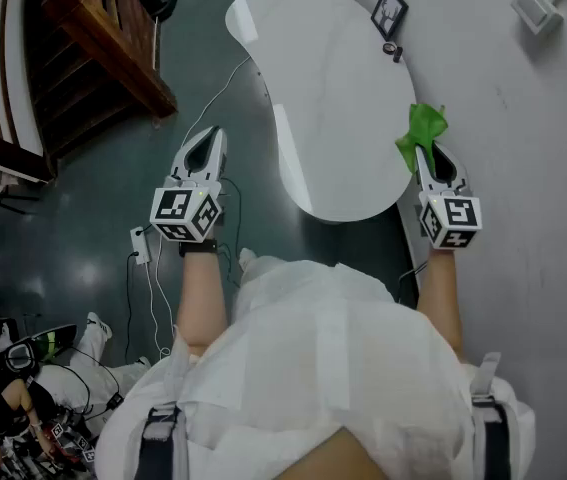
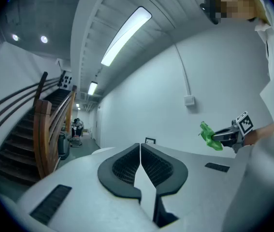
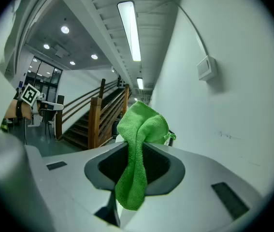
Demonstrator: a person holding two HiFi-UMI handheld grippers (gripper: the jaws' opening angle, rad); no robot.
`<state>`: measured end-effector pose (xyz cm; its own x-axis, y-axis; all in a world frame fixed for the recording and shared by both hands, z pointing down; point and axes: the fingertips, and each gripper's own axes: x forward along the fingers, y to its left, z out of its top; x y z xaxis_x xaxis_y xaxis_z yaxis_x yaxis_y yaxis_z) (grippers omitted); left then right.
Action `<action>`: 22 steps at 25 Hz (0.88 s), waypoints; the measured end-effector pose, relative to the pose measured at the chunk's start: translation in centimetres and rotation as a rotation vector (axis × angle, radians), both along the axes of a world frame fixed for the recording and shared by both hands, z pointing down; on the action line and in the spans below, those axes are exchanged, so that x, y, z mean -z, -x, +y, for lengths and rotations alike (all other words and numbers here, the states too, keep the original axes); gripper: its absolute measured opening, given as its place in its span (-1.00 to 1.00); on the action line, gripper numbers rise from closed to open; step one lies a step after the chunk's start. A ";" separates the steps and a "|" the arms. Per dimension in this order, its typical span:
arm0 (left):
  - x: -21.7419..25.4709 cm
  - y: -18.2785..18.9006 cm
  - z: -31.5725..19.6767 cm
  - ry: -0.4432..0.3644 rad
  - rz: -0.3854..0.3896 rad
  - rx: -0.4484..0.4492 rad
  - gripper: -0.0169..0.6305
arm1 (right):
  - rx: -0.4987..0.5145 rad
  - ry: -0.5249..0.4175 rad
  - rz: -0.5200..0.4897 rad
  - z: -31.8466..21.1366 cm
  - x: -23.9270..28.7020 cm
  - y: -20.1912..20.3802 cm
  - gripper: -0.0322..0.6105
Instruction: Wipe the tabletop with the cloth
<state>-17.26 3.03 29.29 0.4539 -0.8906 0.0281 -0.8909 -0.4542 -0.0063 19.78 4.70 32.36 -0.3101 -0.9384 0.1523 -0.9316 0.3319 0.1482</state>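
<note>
The tips of my right gripper [image 1: 426,158] are buried in the green cloth [image 1: 421,131] it's pinching, held just beside the right edge of the white tabletop [image 1: 333,88]. My left gripper [image 1: 211,138] is closed on nothing, forearm stretched out over the floor [image 1: 83,228].
</note>
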 end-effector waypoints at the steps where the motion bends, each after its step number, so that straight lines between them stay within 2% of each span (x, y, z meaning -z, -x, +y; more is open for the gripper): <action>1: 0.0 0.0 0.1 0.001 -0.001 -0.001 -0.89 | 0.000 0.001 -0.001 0.1 0.0 0.0 -0.64; 16: 0.0 -0.7 0.5 0.001 -0.007 -0.026 -0.89 | 0.022 0.004 0.007 0.3 0.0 0.3 -0.64; 22: 0.0 -0.9 0.6 0.005 -0.010 -0.024 -0.89 | 0.049 0.029 -0.021 0.5 -0.5 0.6 -0.64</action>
